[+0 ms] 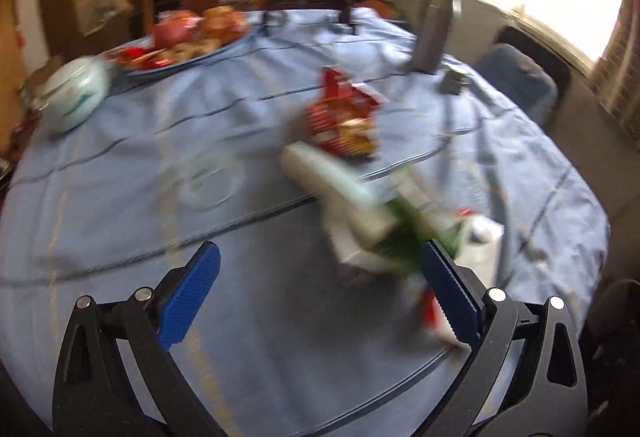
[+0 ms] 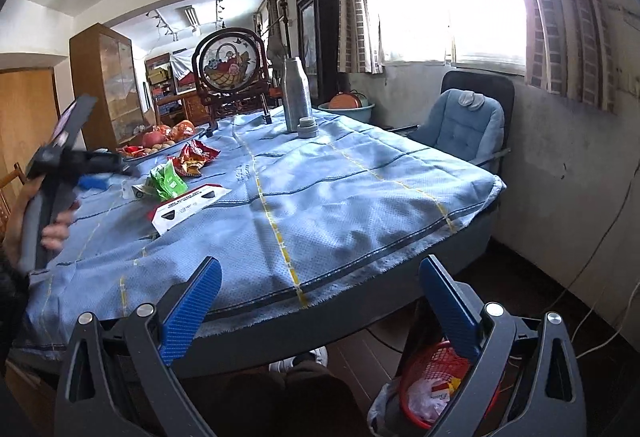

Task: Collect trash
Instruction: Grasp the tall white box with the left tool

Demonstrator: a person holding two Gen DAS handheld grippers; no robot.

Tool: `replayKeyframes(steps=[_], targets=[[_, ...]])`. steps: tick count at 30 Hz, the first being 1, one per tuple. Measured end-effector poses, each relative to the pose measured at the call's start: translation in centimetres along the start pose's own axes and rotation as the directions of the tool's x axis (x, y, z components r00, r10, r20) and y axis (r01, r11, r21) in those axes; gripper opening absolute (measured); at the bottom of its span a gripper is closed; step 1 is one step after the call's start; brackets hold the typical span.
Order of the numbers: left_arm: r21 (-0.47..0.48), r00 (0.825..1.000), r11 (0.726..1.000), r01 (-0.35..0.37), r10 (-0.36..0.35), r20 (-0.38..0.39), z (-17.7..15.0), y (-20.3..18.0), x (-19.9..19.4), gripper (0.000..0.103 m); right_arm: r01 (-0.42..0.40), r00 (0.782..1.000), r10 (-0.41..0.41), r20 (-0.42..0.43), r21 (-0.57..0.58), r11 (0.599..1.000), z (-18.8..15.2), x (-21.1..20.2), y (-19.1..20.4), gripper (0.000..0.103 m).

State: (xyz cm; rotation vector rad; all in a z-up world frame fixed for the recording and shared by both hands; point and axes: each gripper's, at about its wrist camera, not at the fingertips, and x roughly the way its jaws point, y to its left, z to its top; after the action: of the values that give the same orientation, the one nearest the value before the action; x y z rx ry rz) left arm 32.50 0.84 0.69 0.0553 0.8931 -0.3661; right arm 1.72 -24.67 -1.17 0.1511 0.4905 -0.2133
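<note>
The trash lies in a loose cluster on the blue-clothed worktop (image 2: 360, 189): a flattened white carton (image 2: 188, 203) with red edges nearest the front, a crumpled green wrapper (image 2: 168, 181) just behind it, touching or overlapping a small white scrap, and a red snack bag (image 2: 196, 157) farther back, near the fruit plate (image 2: 160, 149). In the left wrist view the same pieces are badly blurred; the red snack bag (image 1: 344, 117) sits beyond a pale carton-like piece (image 1: 336, 189) and the green wrapper (image 1: 404, 237).

All of it looks light and thin. The wrappers are probably soft and crinkly, likely to slip or spring open, so pinching a bunched fold seems best. The carton looks stiffer but lies flat against the cloth; a raised edge or corner would be the place to take it, and the cloth might snag along with it.

The left gripper (image 1: 320, 289) is spread wide and holds nothing, hovering low over the worktop with its right finger just beside, perhaps brushing, the green wrapper; blur prevents certainty. The right gripper (image 2: 320, 301) is also released and empty, held off the worktop's near edge, above a red basket (image 2: 432, 389) on the floor that already contains some wrappers and is likely the bin.
</note>
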Motion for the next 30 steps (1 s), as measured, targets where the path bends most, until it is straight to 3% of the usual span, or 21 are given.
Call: replayKeyframes(steps=[2, 4, 7, 11, 13, 16, 19, 23, 26, 28, 30], targets=[[-0.067, 0.998, 0.996, 0.055, -0.056, -0.018, 1.4, 0.2, 1.2, 0.096, 0.005, 1.000, -0.005, -0.004, -0.004, 1.000, 0.0, 0.0, 0.1, 0.097], [-0.178, 0.986, 0.973, 0.149, -0.160, -0.049, 2.5, 1.3, 2.9, 0.096, 0.007, 1.000, -0.007, -0.007, -0.008, 1.000, 0.0, 0.1, 0.2, 0.097], [-0.277, 0.972, 0.941, 0.195, -0.223, -0.076, 3.2, 2.4, 5.1, 0.094, 0.001, 1.000, -0.001, -0.021, -0.017, 1.000, -0.2, 0.6, 0.5, 0.097], [-0.306, 0.954, 0.918, 0.251, -0.288, -0.084, 3.6, 2.9, 6.7, 0.091, -0.006, 0.999, 0.005, -0.041, -0.028, 1.000, -0.3, 1.5, 0.8, 0.097], [-0.336, 0.930, 0.886, 0.320, -0.361, -0.066, 4.1, 3.1, 7.4, 0.076, -0.014, 0.999, 0.012, -0.052, -0.028, 1.000, -0.2, 1.8, 1.0, 0.097], [-0.350, 0.913, 0.863, 0.364, -0.405, -0.046, 4.8, 3.3, 7.8, 0.061, -0.037, 0.998, 0.035, -0.057, -0.031, 0.999, 0.2, 2.0, 1.6, 0.097], [-0.336, 0.907, 0.860, 0.384, -0.420, -0.040, 4.9, 3.1, 7.8, 0.059, -0.051, 0.998, 0.049, -0.051, -0.046, 0.998, 0.6, 2.0, 2.5, 0.097], [-0.310, 0.911, 0.870, 0.383, -0.411, -0.028, 5.0, 3.2, 7.6, 0.057, -0.081, 0.996, 0.078, -0.049, -0.057, 0.995, 1.1, 2.2, 3.9, 0.097], [-0.339, 0.939, 0.887, 0.312, -0.343, -0.034, 4.8, 4.6, 7.7, 0.056, -0.096, 0.994, 0.093, -0.048, -0.070, 0.993, 1.3, 2.1, 4.8, 0.097], [-0.412, 0.942, 0.865, 0.286, -0.333, -0.047, 4.4, 6.5, 8.1, 0.057, -0.098, 0.995, 0.095, -0.036, -0.082, 0.992, 1.3, 1.7, 5.2, 0.097], [-0.436, 0.944, 0.860, 0.265, -0.324, -0.065, 4.0, 7.5, 8.6, 0.056, -0.092, 0.996, 0.089, -0.029, -0.086, 0.992, 1.2, 1.6, 5.2, 0.097]])
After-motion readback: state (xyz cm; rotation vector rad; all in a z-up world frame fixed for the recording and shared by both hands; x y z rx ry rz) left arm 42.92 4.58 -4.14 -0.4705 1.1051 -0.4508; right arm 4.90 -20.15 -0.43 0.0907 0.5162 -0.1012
